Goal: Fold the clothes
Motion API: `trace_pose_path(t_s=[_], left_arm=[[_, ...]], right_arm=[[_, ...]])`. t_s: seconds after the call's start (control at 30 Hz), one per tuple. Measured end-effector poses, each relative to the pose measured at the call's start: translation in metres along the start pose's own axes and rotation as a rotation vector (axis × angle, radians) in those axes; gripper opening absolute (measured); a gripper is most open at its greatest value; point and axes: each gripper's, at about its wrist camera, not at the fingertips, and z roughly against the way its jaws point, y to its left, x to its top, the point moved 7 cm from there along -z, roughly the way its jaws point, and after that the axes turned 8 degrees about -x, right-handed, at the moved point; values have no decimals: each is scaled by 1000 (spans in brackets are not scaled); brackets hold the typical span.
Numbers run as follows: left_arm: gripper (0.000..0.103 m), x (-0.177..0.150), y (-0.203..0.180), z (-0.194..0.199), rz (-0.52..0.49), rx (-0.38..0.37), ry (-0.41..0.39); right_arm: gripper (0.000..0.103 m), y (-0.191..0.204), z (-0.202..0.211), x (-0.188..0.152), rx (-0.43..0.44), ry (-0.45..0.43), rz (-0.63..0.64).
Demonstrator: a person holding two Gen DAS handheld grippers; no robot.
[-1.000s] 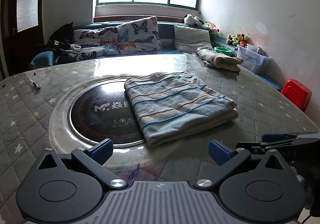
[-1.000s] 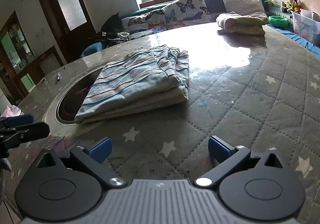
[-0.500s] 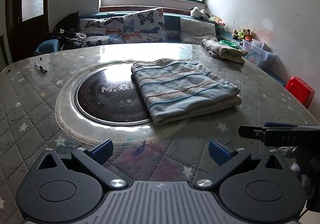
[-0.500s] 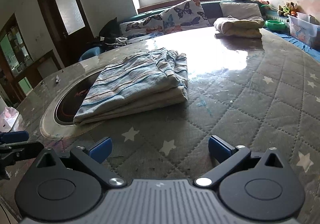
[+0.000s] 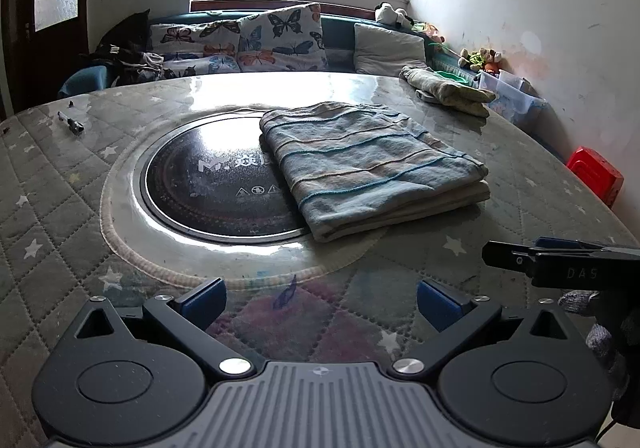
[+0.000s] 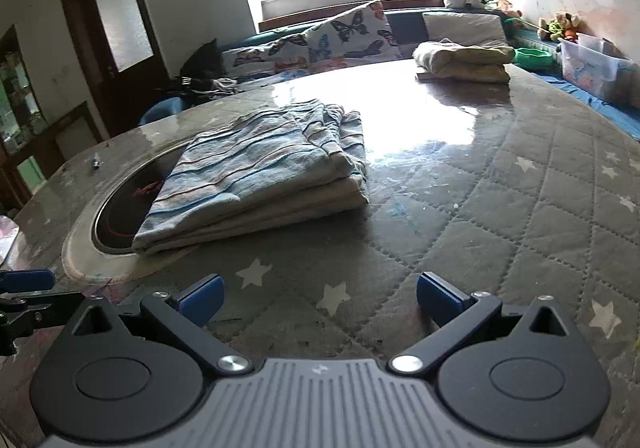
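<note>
A folded blue-and-beige striped garment point(image 5: 368, 163) point(image 6: 260, 171) lies on the round table, partly over the dark induction plate point(image 5: 212, 187). My left gripper point(image 5: 320, 306) hangs open over the table's near edge, well short of the garment, nothing between its blue pads. My right gripper point(image 6: 320, 298) is also open and empty, low over the quilted cover, in front of the garment. In the left wrist view the right gripper point(image 5: 560, 264) shows from the side at the right edge, held by a gloved hand point(image 5: 604, 328). A second folded pale garment point(image 5: 448, 89) point(image 6: 464, 61) rests at the table's far side.
The table point(image 5: 60, 228) has a quilted star-patterned cover under glass. A small marker point(image 5: 71, 123) lies far left. Beyond the table stand a sofa with butterfly cushions point(image 5: 256, 43), a plastic bin point(image 5: 512, 95) and a red stool point(image 5: 596, 175) at right.
Both grippers have drawn back slightly from the folded garment and stayed open. The garment has not moved.
</note>
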Motion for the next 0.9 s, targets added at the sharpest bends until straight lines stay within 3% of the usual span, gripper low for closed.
trace_pose_path(t_s=[0.2, 0.4, 0.7, 0.9], left_arm=[[103, 18, 17, -7, 31, 32, -6], [103, 47, 37, -20, 65, 96, -17], [101, 82, 54, -57, 97, 125, -10], [85, 96, 59, -85, 131, 87, 13]], right_arm=[[95, 1, -2, 15, 76, 27, -37], [86, 5, -12, 48, 98, 13, 11], [68, 1, -62, 102, 108, 42, 51], [67, -2, -102, 119, 93, 71, 79]])
